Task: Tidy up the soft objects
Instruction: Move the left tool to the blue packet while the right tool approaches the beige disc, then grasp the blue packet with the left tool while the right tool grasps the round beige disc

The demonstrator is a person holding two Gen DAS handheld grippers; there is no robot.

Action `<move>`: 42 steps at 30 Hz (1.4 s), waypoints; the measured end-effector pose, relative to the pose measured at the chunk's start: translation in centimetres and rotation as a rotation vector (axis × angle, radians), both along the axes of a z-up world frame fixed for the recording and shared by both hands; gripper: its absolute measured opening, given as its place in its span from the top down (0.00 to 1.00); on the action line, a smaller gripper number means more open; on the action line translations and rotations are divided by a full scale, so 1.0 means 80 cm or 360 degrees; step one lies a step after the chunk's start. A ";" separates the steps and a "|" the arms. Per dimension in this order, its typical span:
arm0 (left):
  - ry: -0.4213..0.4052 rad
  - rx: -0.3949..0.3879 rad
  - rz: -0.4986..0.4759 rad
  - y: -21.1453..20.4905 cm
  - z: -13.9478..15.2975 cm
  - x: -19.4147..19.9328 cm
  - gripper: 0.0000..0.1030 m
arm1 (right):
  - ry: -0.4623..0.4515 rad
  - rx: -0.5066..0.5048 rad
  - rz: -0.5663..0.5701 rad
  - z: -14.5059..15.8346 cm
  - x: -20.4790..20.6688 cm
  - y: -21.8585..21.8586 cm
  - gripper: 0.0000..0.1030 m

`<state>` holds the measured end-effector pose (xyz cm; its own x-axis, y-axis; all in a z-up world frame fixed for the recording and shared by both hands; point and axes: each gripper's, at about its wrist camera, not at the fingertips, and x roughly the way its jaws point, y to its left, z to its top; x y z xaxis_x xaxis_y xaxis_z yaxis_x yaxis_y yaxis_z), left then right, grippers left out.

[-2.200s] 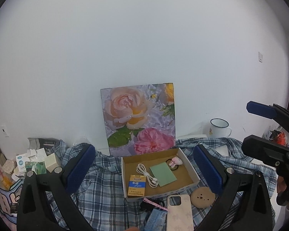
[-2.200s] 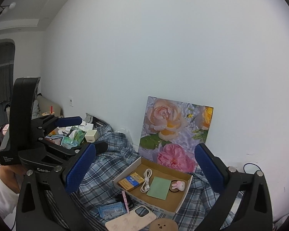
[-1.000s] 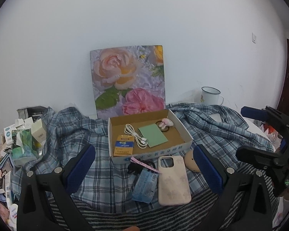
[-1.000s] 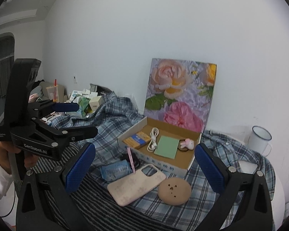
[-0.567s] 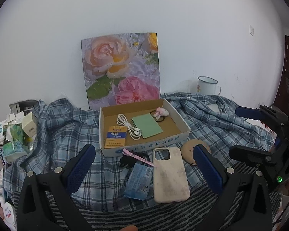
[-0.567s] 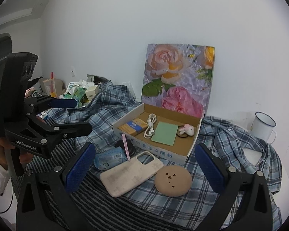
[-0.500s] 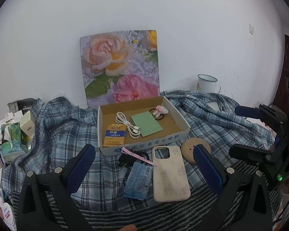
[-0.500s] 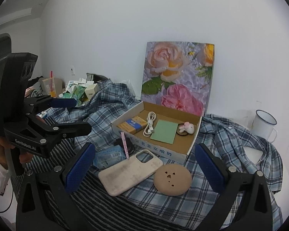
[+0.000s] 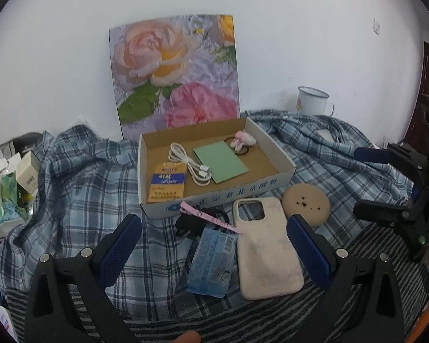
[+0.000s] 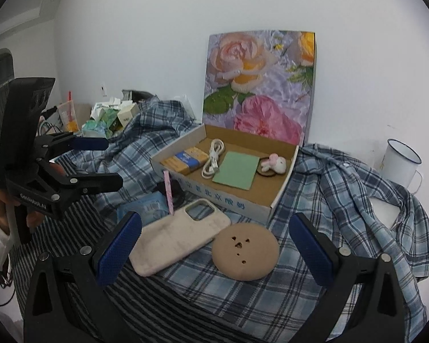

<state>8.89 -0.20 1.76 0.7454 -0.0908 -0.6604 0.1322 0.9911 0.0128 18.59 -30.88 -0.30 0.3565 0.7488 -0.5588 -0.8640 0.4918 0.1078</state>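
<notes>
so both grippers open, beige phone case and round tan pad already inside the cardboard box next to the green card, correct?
Not quite. The beige phone case and round tan pad lie outside the cardboard box, on the plaid cloth in front of it, as the left wrist view shows. The green card is inside, and both the left gripper and right gripper are open.

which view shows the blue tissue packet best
The left wrist view. There the blue tissue packet lies whole and unobstructed on the plaid cloth beside the phone case. In the right wrist view the blue tissue packet is partly hidden behind the pink hair clip and the case.
</notes>
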 end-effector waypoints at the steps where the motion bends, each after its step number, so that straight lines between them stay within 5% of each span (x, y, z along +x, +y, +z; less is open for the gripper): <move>1: 0.0012 -0.0003 -0.0003 0.001 -0.004 0.002 0.00 | -0.0001 -0.0013 -0.0003 -0.002 0.002 0.000 0.00; 8: 0.0079 0.0050 -0.0031 0.006 -0.031 0.016 0.02 | 0.0023 -0.0072 0.0011 -0.015 0.011 0.003 0.00; 17: 0.0230 -0.0025 -0.0140 0.018 -0.060 0.029 0.37 | 0.0090 -0.0141 0.0061 -0.035 0.020 0.015 0.00; 26: 0.0321 -0.0032 -0.0203 0.016 -0.077 0.030 0.52 | 0.0145 -0.0210 0.0101 -0.049 0.033 0.028 0.00; 42: 0.0436 0.0001 -0.0205 0.013 -0.102 0.040 0.53 | 0.0238 -0.0351 0.0199 -0.080 0.060 0.057 0.00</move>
<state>12.06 0.81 -6.41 0.5220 -0.1724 -0.8353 0.2551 0.9661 -0.0400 23.39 -26.30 -6.67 0.1707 0.6362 -0.7524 -0.9020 0.4082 0.1406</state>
